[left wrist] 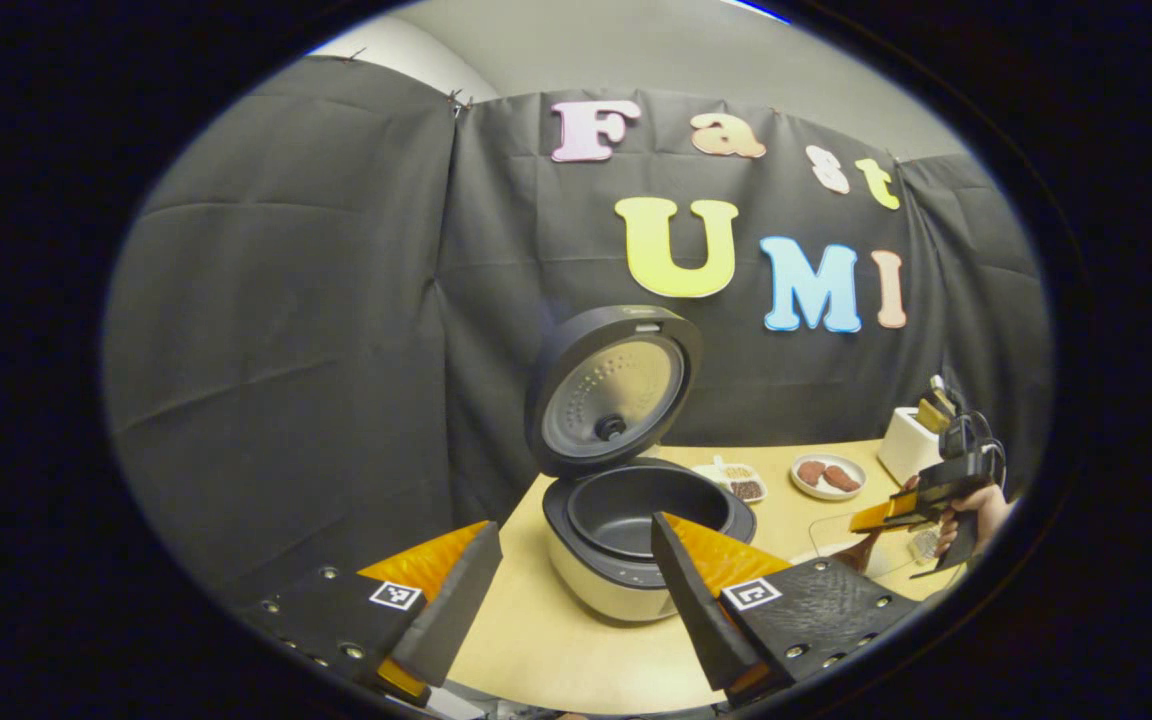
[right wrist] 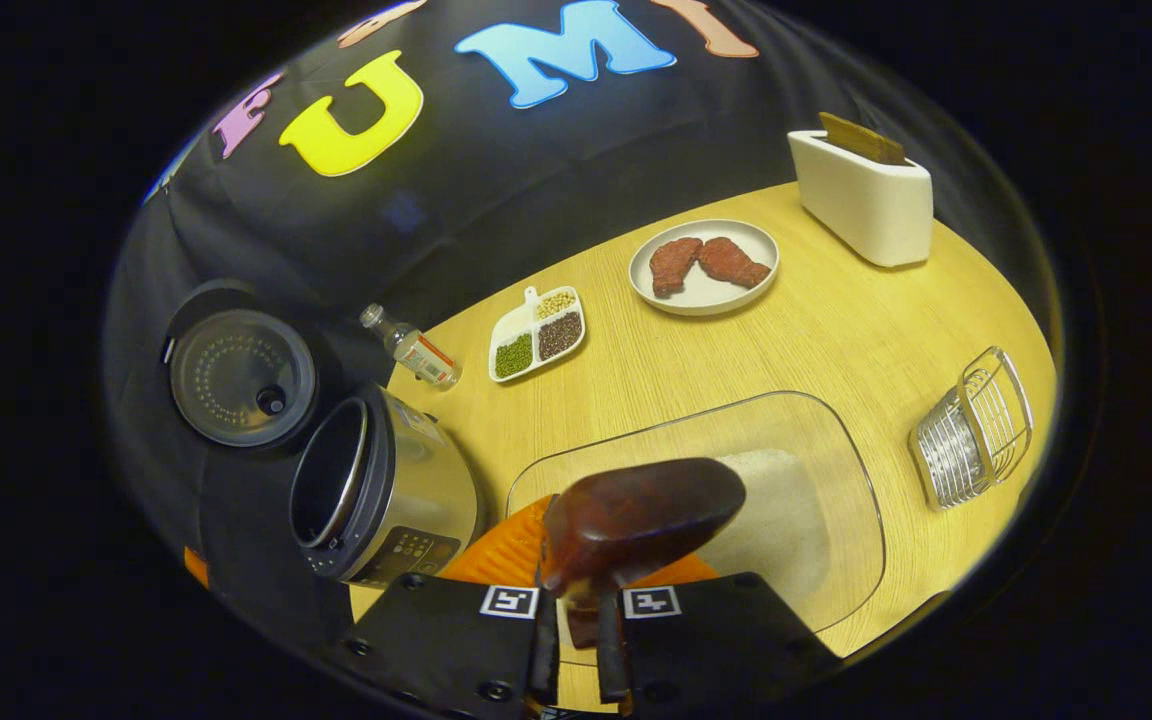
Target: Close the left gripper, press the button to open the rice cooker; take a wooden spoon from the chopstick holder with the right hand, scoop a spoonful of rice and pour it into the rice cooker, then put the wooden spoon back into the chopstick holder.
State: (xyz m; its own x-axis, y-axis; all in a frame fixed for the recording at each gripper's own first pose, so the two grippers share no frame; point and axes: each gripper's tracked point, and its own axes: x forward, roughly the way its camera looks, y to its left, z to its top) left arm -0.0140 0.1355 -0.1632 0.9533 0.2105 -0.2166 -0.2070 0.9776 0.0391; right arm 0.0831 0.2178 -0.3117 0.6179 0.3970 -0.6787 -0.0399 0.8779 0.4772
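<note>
The rice cooker (left wrist: 636, 530) stands with its lid (left wrist: 611, 390) swung up and its dark pot bare. My left gripper (left wrist: 574, 527) hangs open just in front of it, nothing between the fingers. My right gripper (right wrist: 579, 615) is shut on the handle of the wooden spoon (right wrist: 636, 520), whose dark bowl hovers over the rice (right wrist: 776, 510) in a clear glass tray (right wrist: 836, 440). I cannot tell whether the spoon carries rice. The cooker (right wrist: 386, 490) lies to the spoon's left. The white chopstick holder (right wrist: 861, 195) stands at the table's far right. A hand (left wrist: 976, 515) holds the right gripper (left wrist: 921, 505).
On the wooden table are a small bottle (right wrist: 416, 350), a divided dish of beans (right wrist: 536, 335), a plate with two pieces of meat (right wrist: 704, 265) and a wire basket (right wrist: 971, 425) at the right edge. Black cloth walls close the back.
</note>
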